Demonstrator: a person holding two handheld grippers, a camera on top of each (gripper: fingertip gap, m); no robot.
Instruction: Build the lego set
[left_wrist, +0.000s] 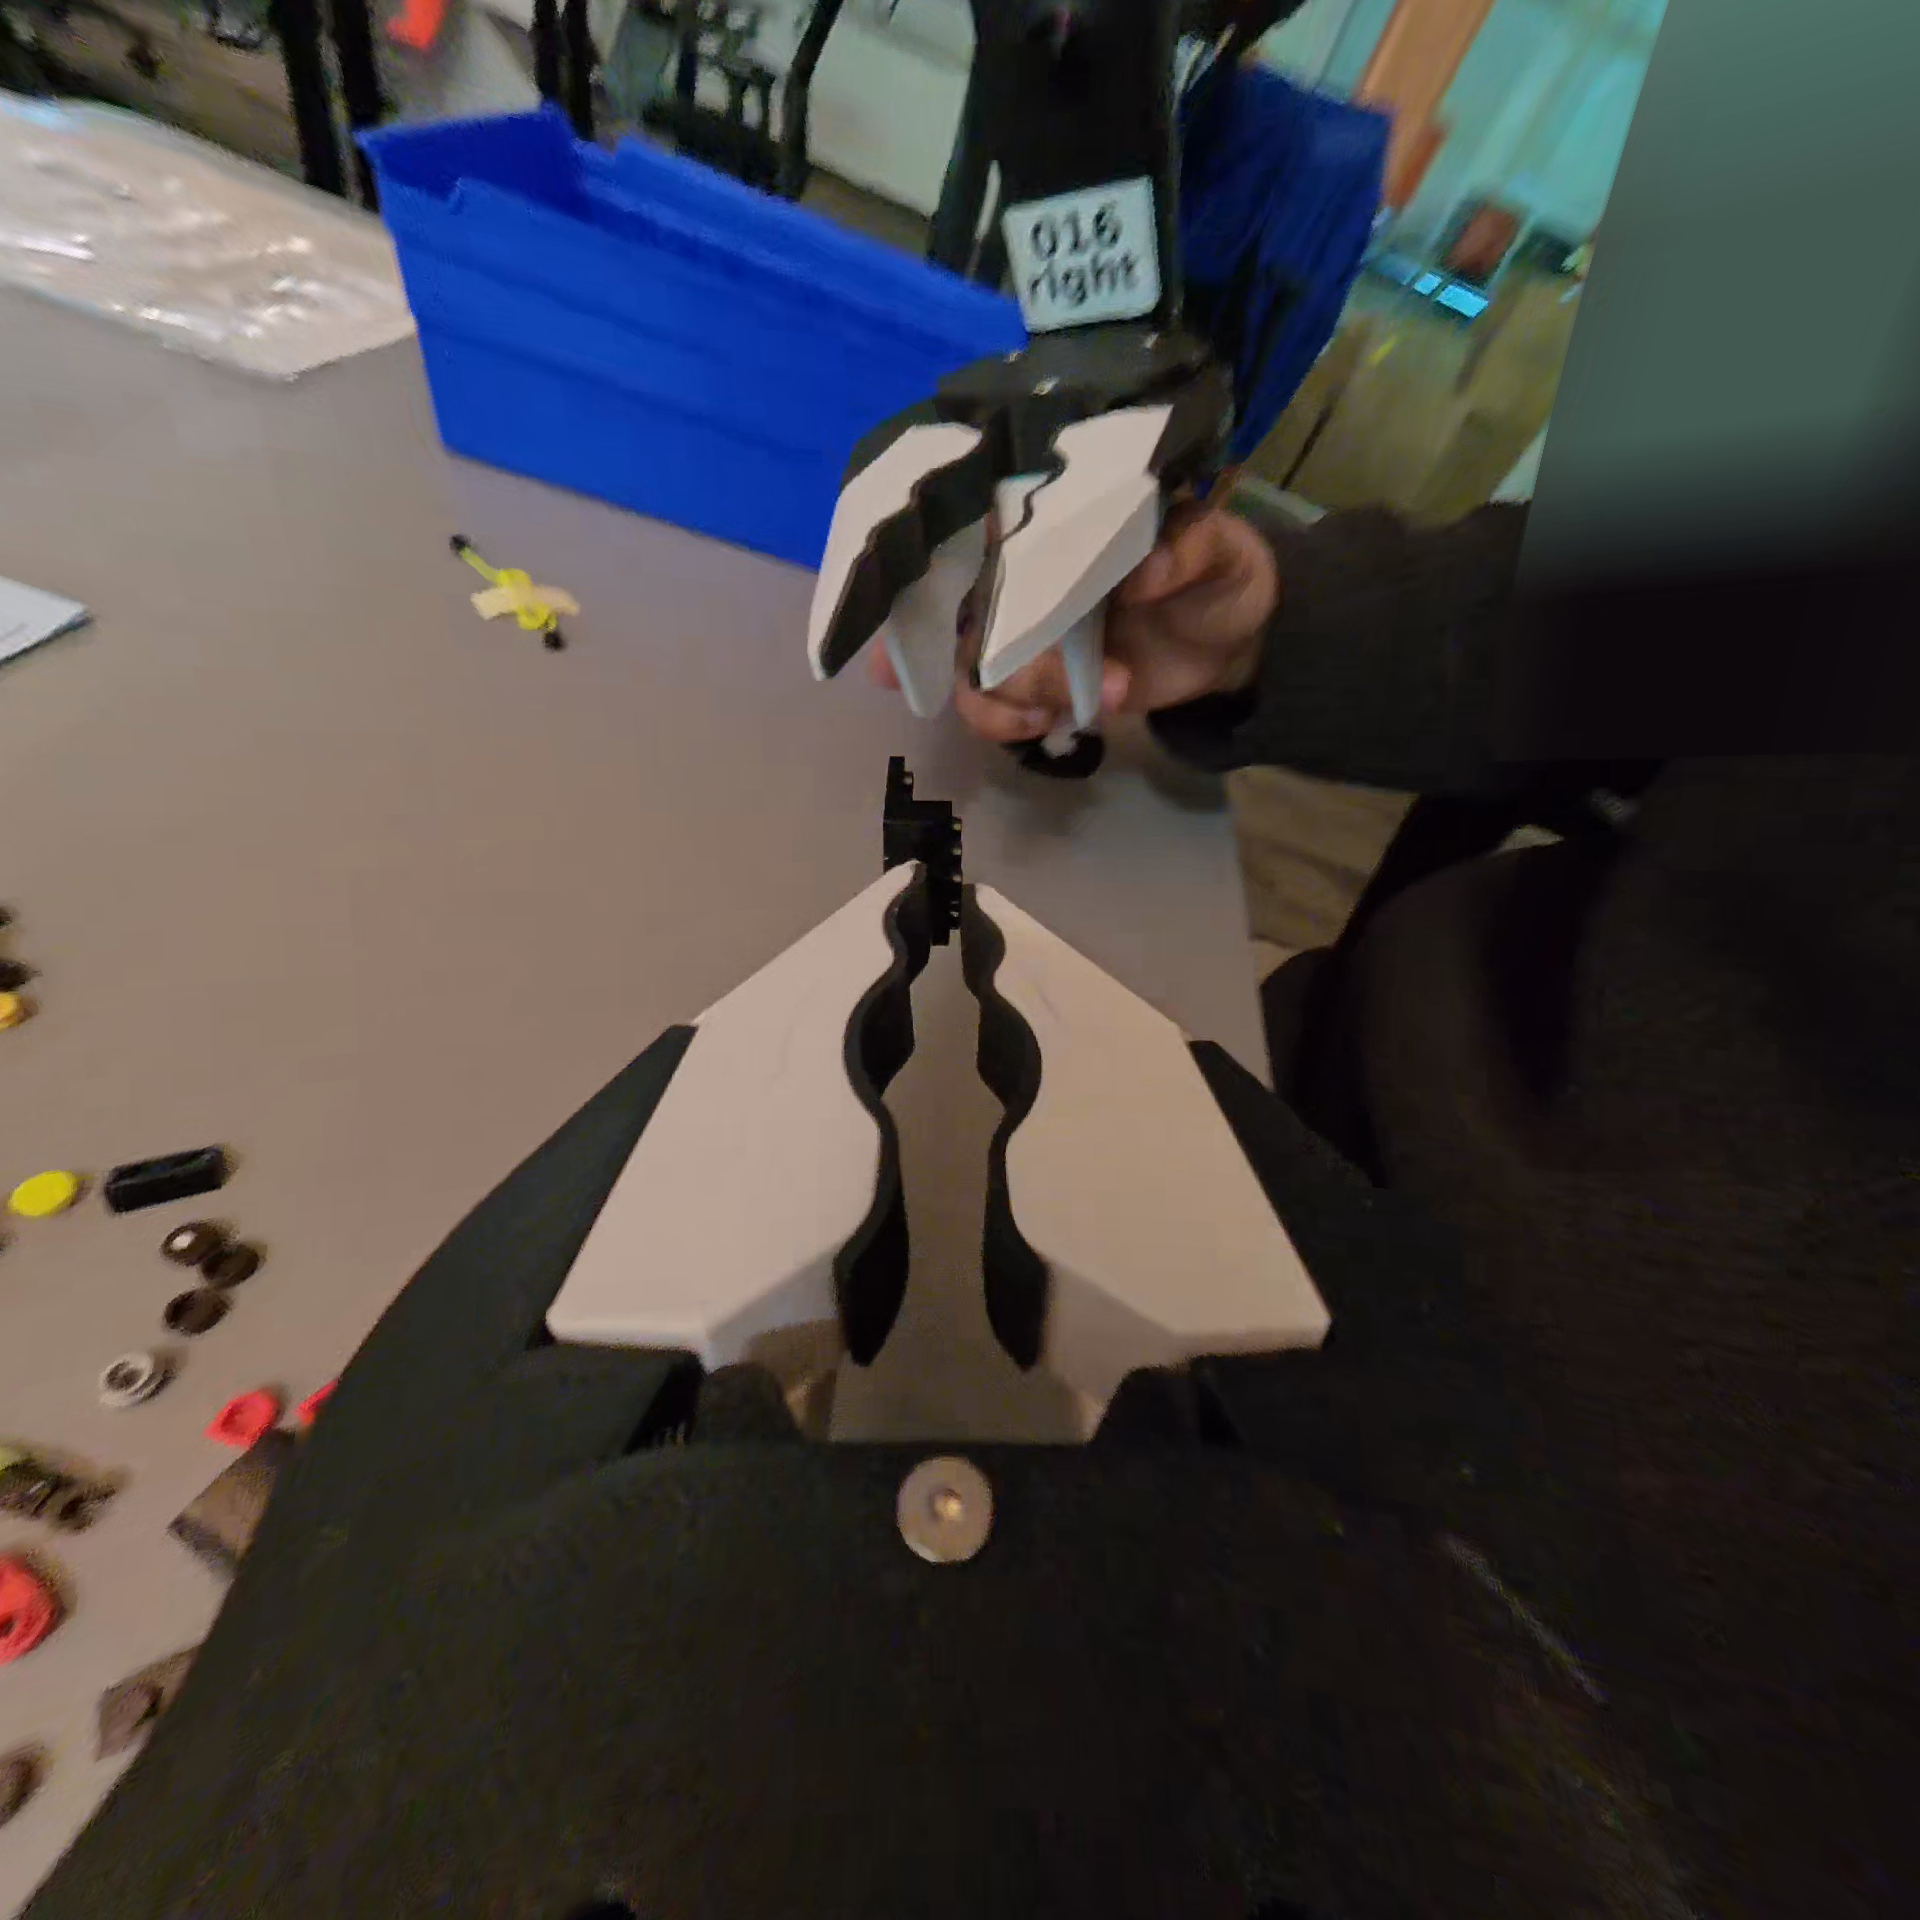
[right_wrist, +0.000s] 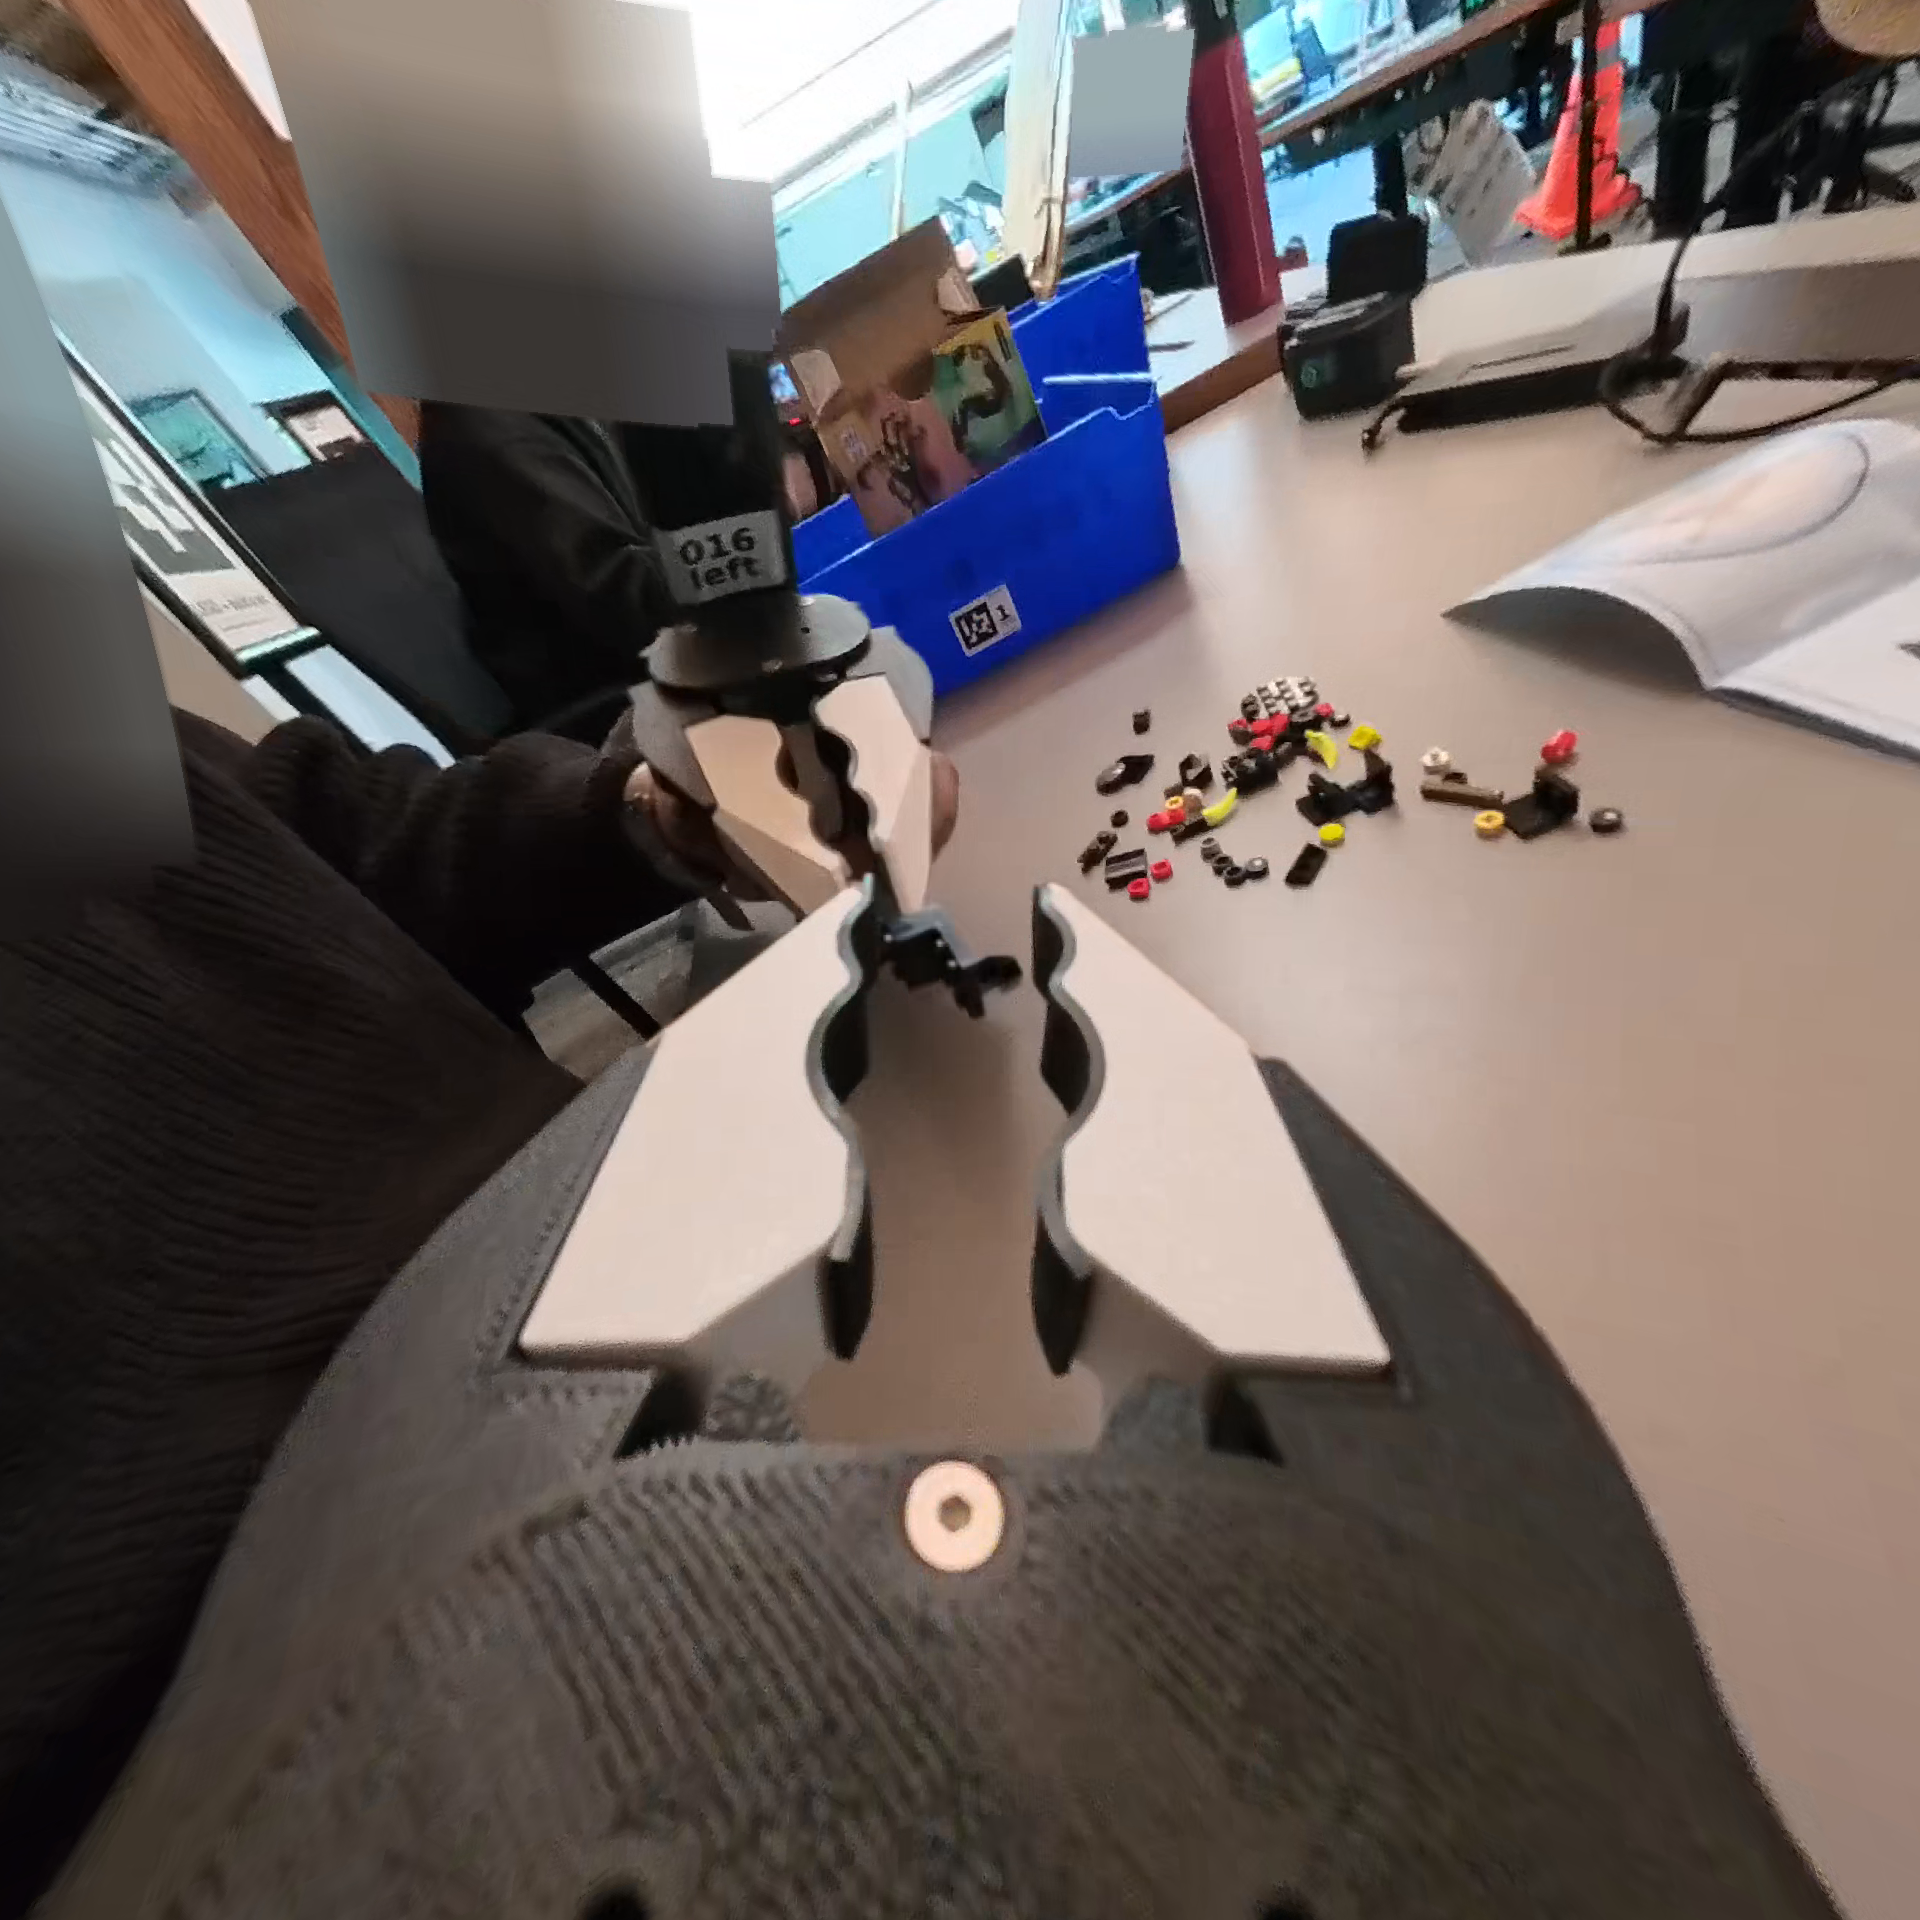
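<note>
Your left claw (left_wrist: 940, 904) was clamped on a small black brick assembly (left_wrist: 923, 831), held in the air above the grey table (left_wrist: 312, 831), on the near side of the blue bin (left_wrist: 665, 312). Your right claw (right_wrist: 951, 935) stood apart, its fingers either side of the piece and not pressing it. It looked light, stiff and knobbly, likely to snap apart; grip its flat sides.
</note>
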